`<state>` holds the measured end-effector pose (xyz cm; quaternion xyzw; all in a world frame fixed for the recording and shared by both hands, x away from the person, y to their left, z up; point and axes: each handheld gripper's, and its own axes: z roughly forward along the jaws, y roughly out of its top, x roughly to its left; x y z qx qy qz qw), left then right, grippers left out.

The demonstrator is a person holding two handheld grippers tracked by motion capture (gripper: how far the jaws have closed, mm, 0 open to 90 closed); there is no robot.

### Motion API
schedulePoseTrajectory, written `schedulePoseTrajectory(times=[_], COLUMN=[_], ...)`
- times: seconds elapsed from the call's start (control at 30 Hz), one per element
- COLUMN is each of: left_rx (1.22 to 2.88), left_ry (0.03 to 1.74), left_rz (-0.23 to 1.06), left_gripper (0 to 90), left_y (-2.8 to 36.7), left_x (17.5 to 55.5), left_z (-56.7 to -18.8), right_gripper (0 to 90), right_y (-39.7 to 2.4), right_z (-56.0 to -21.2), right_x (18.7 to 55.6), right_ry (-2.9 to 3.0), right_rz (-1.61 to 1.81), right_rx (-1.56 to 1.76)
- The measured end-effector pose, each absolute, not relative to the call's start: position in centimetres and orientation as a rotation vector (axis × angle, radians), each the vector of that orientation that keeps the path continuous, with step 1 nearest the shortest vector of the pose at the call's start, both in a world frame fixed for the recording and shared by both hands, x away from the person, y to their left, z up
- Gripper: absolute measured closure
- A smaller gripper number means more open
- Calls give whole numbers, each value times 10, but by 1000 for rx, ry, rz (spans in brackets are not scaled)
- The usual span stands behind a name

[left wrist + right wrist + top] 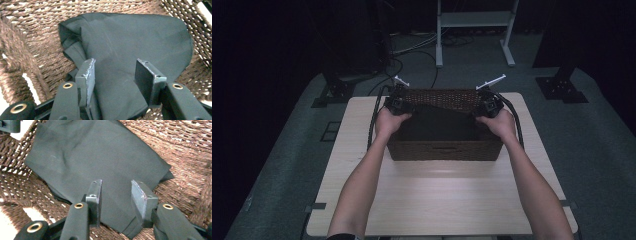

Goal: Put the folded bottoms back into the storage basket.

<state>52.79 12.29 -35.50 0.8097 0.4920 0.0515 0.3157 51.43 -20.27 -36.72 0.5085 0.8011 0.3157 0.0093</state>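
Cloth (135, 42) down in the wicker basket (444, 149), both tools over it.

My left tool (115, 75) and right tool (116, 195) are released, jaws apart with fabric between but not pinched. I reckon a jaw could snag the weave or catch just one layer. Count: one cloth, one basket, one tabletop (437, 200), two tools.
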Motion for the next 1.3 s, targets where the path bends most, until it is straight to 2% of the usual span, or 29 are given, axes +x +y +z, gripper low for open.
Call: schedulePoseTrajectory(times=[0.53, 0.67, 1.3], left_rx=[2110, 2091, 2134], left_ry=[1257, 1243, 1185], left_rz=[153, 137, 182], left_gripper=[392, 384, 311], left_y=[124, 127, 120], left_x=[509, 504, 486], left_z=[-350, -350, -342], right_gripper=[522, 483, 420], right_y=[-209, -212, -220], right_z=[-358, -357, -347], right_x=[497, 492, 476], right_ry=[2490, 2484, 2468], right_rz=[1020, 1020, 1041], right_rx=[1558, 1555, 1519])
